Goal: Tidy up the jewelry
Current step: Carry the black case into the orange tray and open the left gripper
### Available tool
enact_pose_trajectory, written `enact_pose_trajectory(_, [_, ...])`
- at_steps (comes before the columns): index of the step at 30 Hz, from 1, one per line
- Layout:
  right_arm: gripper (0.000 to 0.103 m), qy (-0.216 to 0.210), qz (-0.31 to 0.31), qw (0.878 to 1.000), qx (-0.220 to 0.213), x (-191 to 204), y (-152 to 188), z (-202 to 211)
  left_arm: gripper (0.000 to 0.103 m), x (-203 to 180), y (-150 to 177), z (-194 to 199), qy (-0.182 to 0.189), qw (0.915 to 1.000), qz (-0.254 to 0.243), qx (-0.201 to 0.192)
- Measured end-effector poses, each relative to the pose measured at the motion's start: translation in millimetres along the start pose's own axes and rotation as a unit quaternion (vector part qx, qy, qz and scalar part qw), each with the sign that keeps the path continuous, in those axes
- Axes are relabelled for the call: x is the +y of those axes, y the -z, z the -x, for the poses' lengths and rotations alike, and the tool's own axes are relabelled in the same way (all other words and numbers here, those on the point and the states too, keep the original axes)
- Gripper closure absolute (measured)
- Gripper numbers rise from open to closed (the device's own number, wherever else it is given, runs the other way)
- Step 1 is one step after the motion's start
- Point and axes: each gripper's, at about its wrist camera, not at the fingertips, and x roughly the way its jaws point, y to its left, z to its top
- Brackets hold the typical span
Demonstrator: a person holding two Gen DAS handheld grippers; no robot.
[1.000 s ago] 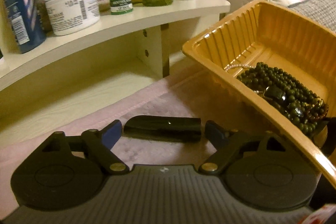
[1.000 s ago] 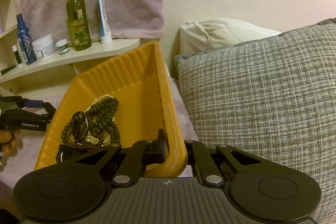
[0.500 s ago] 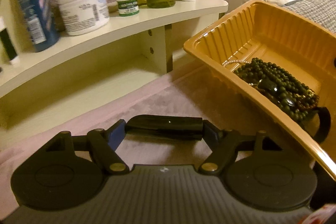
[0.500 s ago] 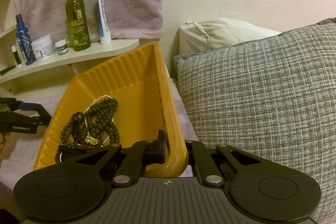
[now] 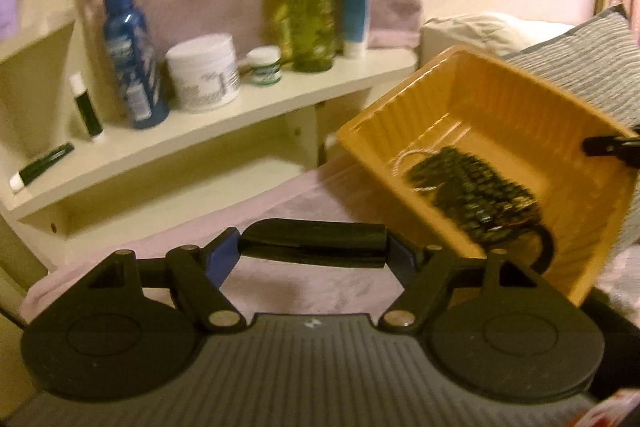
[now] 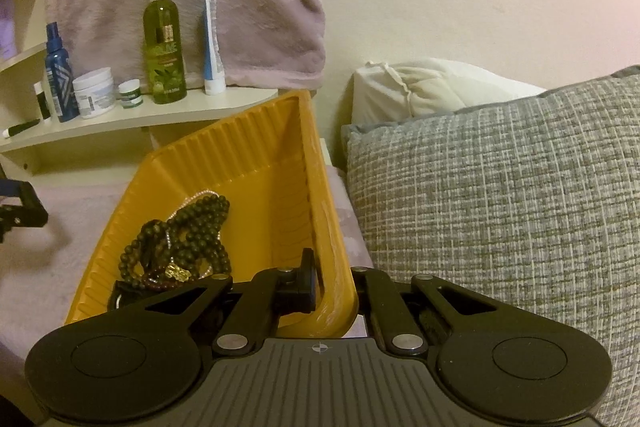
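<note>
A yellow plastic tray (image 6: 256,163) is held tilted above the pink blanket; it also shows in the left wrist view (image 5: 500,99). My right gripper (image 6: 334,287) is shut on its near rim. Dark bead necklaces (image 6: 188,239) with a thin pale chain lie piled in its low corner, blurred in the left wrist view (image 5: 468,187). My left gripper (image 5: 314,247) is shut on a black curved bangle (image 5: 314,241), held lengthwise between the fingers, lifted above the blanket, left of the tray.
A cream shelf (image 5: 224,119) behind holds a blue bottle (image 5: 132,55), a white jar (image 5: 202,73), a small jar, a green spray bottle (image 6: 164,55) and a tube. A grey pillow (image 6: 500,195) lies right of the tray. A pink blanket (image 6: 48,247) covers the surface.
My left gripper closed on the black bangle and lifted it off the blanket, pulling back from the shelf. The right gripper kept the tray tilted, nearly still.
</note>
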Motion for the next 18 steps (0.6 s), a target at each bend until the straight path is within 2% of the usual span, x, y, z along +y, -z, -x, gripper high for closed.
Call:
enact_pose_trajectory(7, [0.098, -0.004, -0.001, 1.000, -0.002, -1, 0, 1, 0.028, -38, -26, 15, 0.040, 0.9985, -0.035, -0.015])
enact_pose_trajectory(18, [0.098, -0.007, -0.006, 1.000, -0.004, 1, -2, 4, 0.028, -93, -56, 3, 0.080, 0.9899, -0.116, -0.019])
